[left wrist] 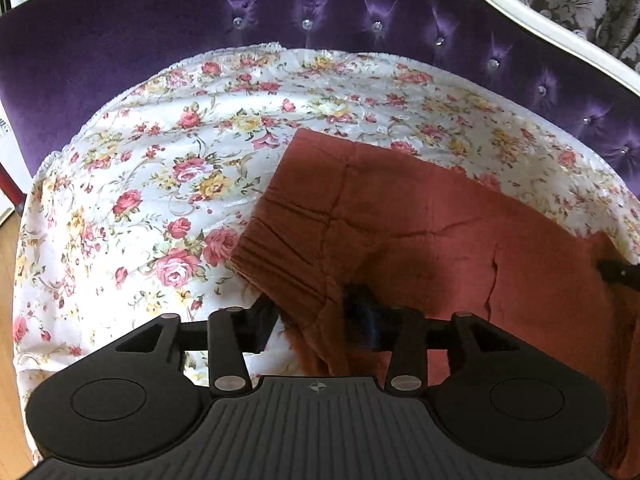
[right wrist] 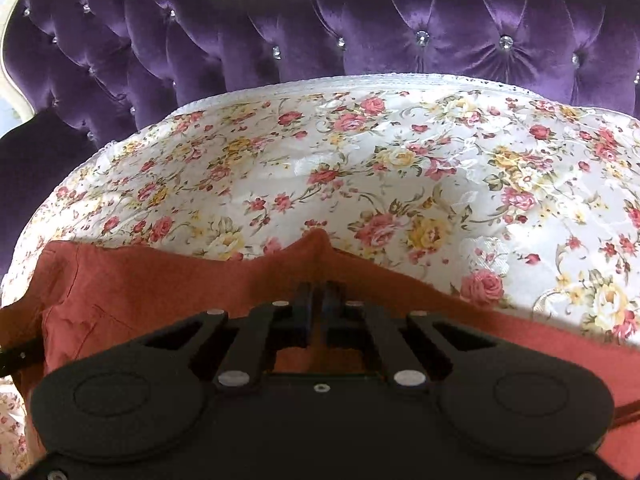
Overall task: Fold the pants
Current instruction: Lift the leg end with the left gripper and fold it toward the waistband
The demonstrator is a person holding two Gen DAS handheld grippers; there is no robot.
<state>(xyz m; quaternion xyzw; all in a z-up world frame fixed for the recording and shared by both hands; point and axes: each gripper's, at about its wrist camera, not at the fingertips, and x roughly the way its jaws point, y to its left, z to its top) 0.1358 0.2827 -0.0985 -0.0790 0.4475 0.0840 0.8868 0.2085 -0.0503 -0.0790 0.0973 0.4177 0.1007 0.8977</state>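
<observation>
Two grippers work the rust-red pants [left wrist: 420,216], which lie on the floral bedspread [left wrist: 132,184] in front of a purple tufted headboard [right wrist: 360,36]. Jaws of the right gripper [right wrist: 318,300] are pressed together on a raised fold of cloth between them, most likely so that edge can be lifted and carried over. Jaws of the left gripper [left wrist: 316,316] stand partly spread with the ribbed waistband end between and just ahead of them, not clearly pinched, probably set to take or steady that end.
</observation>
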